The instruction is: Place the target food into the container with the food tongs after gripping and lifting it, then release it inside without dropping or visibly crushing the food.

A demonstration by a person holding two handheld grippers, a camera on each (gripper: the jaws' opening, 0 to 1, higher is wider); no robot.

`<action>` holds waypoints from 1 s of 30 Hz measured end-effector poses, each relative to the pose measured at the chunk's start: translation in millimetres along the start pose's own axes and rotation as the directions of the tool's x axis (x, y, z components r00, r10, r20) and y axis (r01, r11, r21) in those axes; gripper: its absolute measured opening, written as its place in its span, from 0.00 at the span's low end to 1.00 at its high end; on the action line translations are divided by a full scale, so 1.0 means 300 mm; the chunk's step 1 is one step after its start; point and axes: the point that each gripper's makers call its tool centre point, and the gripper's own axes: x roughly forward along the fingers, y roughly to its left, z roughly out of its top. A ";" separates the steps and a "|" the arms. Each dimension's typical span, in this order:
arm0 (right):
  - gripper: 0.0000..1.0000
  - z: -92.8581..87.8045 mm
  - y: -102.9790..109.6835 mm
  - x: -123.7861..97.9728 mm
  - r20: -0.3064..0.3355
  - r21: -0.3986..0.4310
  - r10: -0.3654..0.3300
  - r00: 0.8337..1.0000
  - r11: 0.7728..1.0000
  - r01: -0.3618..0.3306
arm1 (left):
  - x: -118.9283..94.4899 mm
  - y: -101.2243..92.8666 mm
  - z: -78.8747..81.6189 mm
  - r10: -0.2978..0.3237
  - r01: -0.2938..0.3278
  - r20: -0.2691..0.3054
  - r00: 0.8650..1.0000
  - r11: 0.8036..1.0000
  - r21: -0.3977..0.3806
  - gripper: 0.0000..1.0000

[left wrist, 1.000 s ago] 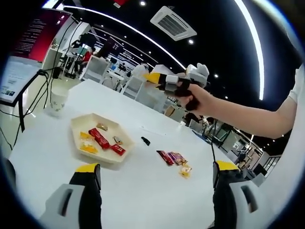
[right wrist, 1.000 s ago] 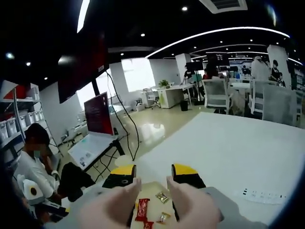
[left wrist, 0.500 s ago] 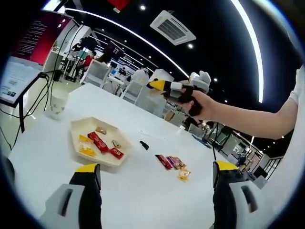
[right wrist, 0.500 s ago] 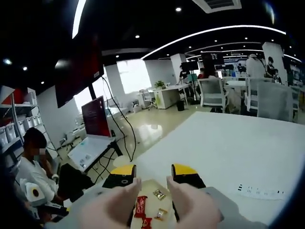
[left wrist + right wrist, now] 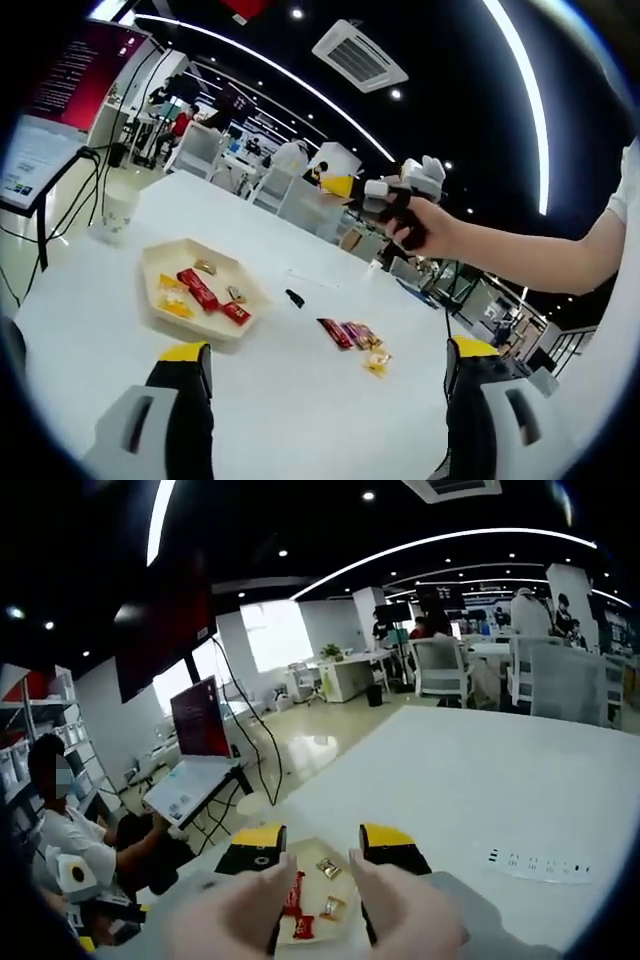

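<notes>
Tongs cannot be made out in either view, and the small wrappers are too blurred to tell one food from another — some lie in the tray (image 5: 178,268), red bars among them, while a few more (image 5: 352,335) rest loose on the table (image 5: 290,400) beside a small dark item (image 5: 294,297). The left gripper (image 5: 325,352) hangs low over the table with jaws spread wide and nothing between them; the right gripper (image 5: 352,187) is held up in a hand (image 5: 425,225) on an outstretched arm, and in its own view its yellow-tipped jaws stand apart above the tray (image 5: 345,932). A paper cup (image 5: 115,210) sits at the table's far corner, a white power strip (image 5: 540,865) lies on it, and beyond are office desks, chairs and a seated person (image 5: 75,830) — under strip lights.
</notes>
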 end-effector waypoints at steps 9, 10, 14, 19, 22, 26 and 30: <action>0.29 -0.008 -0.013 -0.044 0.005 -0.002 -0.025 1.000 1.000 0.025 | -0.012 -0.016 -0.006 -0.017 0.018 -0.016 1.000 1.000 0.018 0.98; 0.29 -0.009 -0.018 -0.052 0.006 0.002 -0.028 1.000 1.000 0.028 | -0.013 -0.018 -0.008 -0.019 0.019 -0.018 1.000 1.000 0.020 0.98; 0.29 -0.008 -0.022 -0.086 0.012 0.033 -0.040 0.999 0.999 0.039 | -0.016 -0.023 -0.011 -0.023 0.023 -0.020 1.000 1.000 0.020 0.98; 0.29 -0.007 -0.023 -0.117 0.016 0.024 -0.047 0.999 0.999 0.047 | -0.010 -0.051 0.008 -0.045 0.045 0.002 0.999 0.999 -0.010 0.98; 0.29 -0.018 -0.039 -0.135 0.013 0.023 -0.060 0.998 0.998 0.060 | -0.004 -0.060 0.012 -0.056 0.056 0.007 0.998 0.998 -0.018 0.97; 0.29 -0.037 -0.036 -0.155 0.014 0.031 -0.067 0.998 0.997 0.066 | -0.002 -0.057 -0.004 -0.058 0.058 -0.008 0.998 0.998 -0.010 0.97; 0.29 -0.051 -0.039 -0.161 0.010 0.036 -0.077 0.997 0.996 0.076 | -0.003 -0.054 -0.016 -0.054 0.054 -0.019 0.998 0.999 0.000 0.98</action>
